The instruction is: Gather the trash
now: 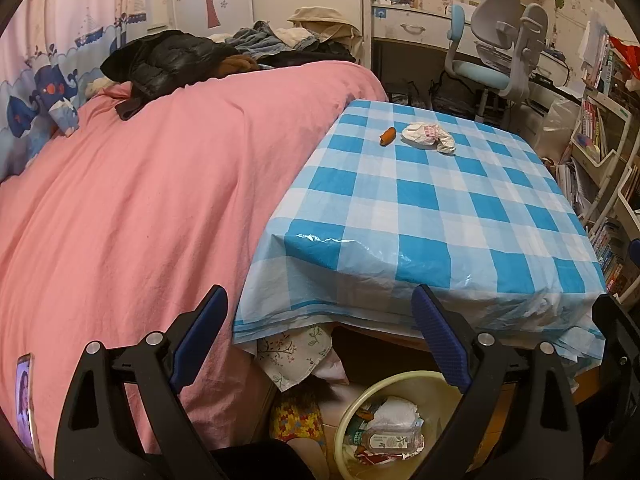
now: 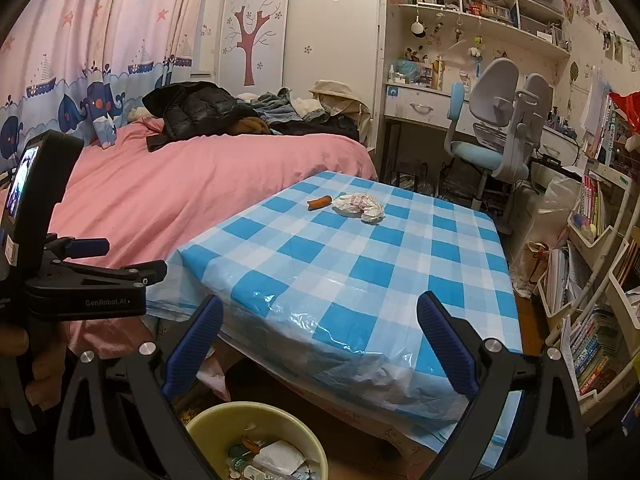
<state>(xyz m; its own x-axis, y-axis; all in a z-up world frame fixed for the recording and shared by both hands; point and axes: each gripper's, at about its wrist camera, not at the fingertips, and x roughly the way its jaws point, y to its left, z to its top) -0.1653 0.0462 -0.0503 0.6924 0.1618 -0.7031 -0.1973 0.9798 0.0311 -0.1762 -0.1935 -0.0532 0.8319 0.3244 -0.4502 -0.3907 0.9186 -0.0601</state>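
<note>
A crumpled white wrapper (image 1: 429,137) (image 2: 360,206) and a small orange scrap (image 1: 387,135) (image 2: 319,202) lie on the far part of the blue-checked table (image 1: 460,216) (image 2: 360,280). A yellow-green bin (image 1: 360,408) (image 2: 208,424) with a plastic bottle (image 1: 390,438) and paper stands on the floor under the near table edge. My left gripper (image 1: 320,340) is open and empty above the bin. My right gripper (image 2: 320,344) is open and empty above the near table edge. The left gripper's body (image 2: 72,280) shows at the left of the right wrist view.
A bed with a pink cover (image 1: 140,200) (image 2: 180,184) and a clothes pile (image 1: 180,60) lies left of the table. A desk chair (image 1: 496,52) (image 2: 500,128) stands beyond. Shelves of books (image 1: 608,184) (image 2: 600,280) line the right side.
</note>
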